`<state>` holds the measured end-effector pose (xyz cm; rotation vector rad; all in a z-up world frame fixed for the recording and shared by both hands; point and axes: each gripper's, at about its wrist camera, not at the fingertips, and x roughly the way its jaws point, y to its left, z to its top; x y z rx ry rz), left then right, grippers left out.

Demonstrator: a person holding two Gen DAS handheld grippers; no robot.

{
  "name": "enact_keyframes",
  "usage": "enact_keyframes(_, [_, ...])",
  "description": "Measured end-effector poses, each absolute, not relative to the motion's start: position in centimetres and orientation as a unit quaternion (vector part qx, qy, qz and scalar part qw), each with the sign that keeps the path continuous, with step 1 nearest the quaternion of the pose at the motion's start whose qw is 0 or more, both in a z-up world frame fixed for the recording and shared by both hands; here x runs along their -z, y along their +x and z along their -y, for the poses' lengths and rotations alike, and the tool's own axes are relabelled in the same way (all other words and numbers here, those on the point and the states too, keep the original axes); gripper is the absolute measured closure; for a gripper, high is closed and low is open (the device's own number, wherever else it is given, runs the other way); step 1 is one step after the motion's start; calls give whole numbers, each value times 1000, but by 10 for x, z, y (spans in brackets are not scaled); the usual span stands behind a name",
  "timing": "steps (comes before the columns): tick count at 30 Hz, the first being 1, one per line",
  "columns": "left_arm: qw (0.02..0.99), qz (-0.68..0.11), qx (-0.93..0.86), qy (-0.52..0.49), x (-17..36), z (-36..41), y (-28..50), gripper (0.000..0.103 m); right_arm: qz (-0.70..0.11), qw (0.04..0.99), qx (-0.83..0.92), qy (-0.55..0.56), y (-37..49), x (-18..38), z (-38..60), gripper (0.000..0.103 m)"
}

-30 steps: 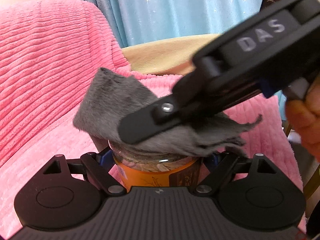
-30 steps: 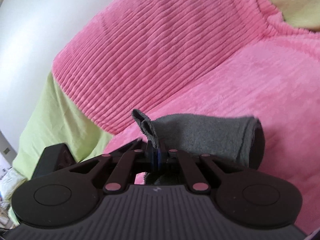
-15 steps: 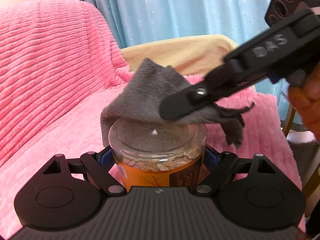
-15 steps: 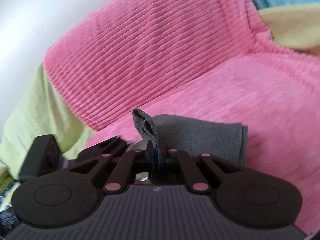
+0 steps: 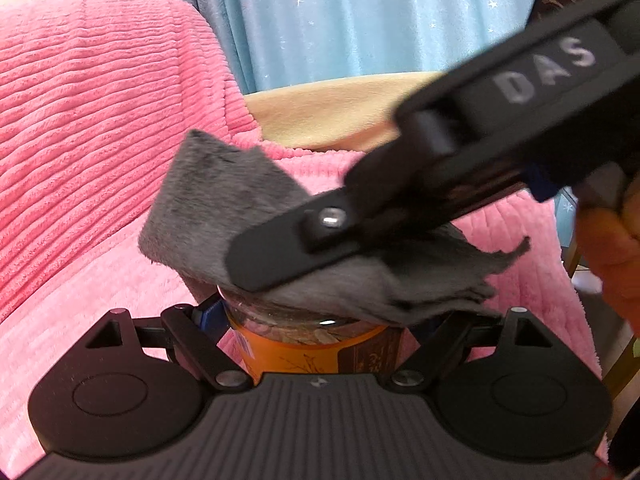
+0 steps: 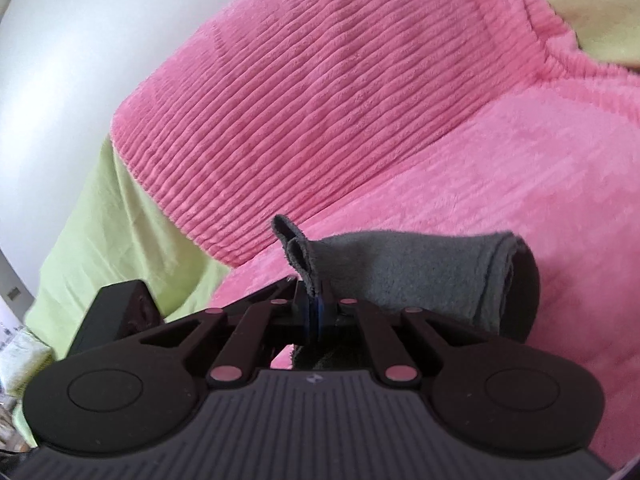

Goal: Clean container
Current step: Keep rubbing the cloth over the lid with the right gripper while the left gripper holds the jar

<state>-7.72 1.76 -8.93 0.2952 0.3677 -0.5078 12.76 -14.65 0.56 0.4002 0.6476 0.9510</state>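
Around me the biggest thing is the pink ribbed plush cover (image 5: 100, 128) draped over a sofa, its seat running under both my tools. Behind it I see a pale blue star-printed curtain (image 5: 360, 20) and a cream-yellow cushion (image 5: 332, 116); in the right wrist view a lime green fabric (image 6: 108, 220) sits beside the pink.

My right claw (image 6: 316, 314) comes in from the right in the left wrist view, a hand (image 5: 612, 248) at its grip. Its fingers are pinched tight on a folded grey fleece cloth (image 5: 224, 204), which lies across the top of the container and hides most of the lid.

My left claw (image 5: 316, 320) grips the round clear plastic container with an orange and brown label (image 5: 304, 350) from both sides, holding it upright above the pink seat. Pale flakes show through its clear upper wall just under the cloth.
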Motion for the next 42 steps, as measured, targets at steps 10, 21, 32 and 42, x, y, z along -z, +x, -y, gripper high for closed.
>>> enact_keyframes(10, [939,-181,251,147,95,-12,-109,18,-277,867,-384,155,133,-7,167,102])
enact_keyframes(21, [939,-183,247,151,87,-19,-102,18,-310,833,-425,172,117,-6,167,102])
enact_keyframes(32, [940,-185,249,144,91,-44,-52,18,-280,863,-395,148,138,-4,157,102])
enact_keyframes(42, [936,-179,249,174,81,-48,-18,18,-282,862,-388,160,124,5,189,102])
